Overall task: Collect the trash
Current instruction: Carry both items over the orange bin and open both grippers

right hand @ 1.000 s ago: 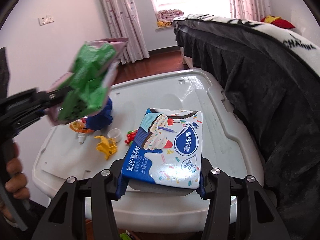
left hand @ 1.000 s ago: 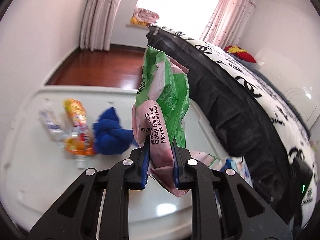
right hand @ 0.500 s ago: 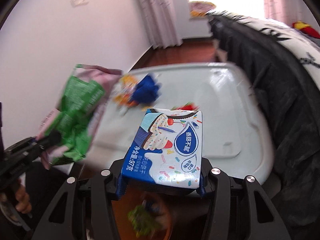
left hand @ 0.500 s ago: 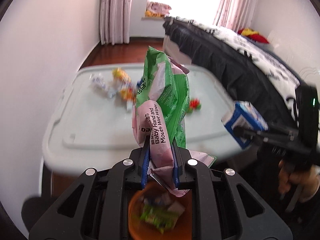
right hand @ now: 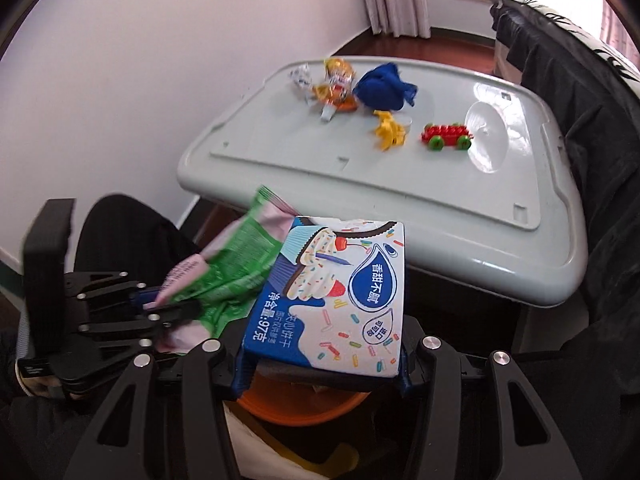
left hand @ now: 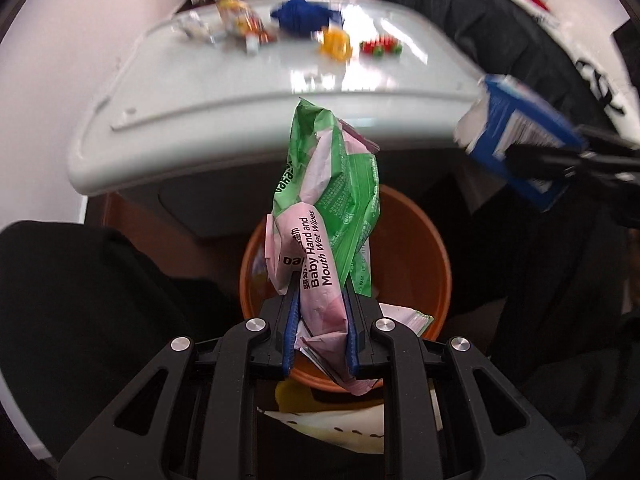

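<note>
- Two pieces of trash are in your grip, both above the orange bin (left hand: 436,268).
- Your left gripper (left hand: 322,320) pinches the crumpled baby wipes packet (left hand: 328,216) straight over the bin's mouth.
- Your right gripper (right hand: 322,364) clamps the blue biscuit box (right hand: 336,296) over the bin's near rim.
- Judged step: dropping. Next, let go of both over the opening.
- Beyond the bin, the white lid (right hand: 400,184) carries an orange snack wrapper (right hand: 338,76), which looks like the next trash.
</note>
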Motion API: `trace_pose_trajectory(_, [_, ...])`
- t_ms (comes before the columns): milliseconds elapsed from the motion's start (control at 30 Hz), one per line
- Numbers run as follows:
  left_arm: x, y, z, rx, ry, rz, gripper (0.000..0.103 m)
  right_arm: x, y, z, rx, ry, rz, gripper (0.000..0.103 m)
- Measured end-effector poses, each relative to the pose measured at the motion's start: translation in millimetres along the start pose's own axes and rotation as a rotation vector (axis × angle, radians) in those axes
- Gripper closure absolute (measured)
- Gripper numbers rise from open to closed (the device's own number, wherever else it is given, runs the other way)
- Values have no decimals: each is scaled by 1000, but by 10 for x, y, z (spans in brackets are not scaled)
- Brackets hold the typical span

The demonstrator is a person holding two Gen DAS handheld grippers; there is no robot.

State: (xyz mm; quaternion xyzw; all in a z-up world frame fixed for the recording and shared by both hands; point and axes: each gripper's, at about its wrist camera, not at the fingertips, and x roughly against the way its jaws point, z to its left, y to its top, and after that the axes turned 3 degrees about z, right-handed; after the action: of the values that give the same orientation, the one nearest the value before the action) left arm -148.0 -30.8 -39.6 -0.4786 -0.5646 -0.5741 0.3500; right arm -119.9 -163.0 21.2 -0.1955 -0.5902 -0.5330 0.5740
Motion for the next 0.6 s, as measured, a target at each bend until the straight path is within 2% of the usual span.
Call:
trace_pose_trajectory(167, [-244,100,128,35,-30,100,85,-257,-6,-73,27,-8,79,51])
trace_pose_trajectory(400, [-471,45,129,34,-20,179,85,-609,-180,-76,32,30,180,51])
trace_pose_trajectory(600, [-573,50,186,62,-27,216,85,-717,-224,-40,24,49,204,50])
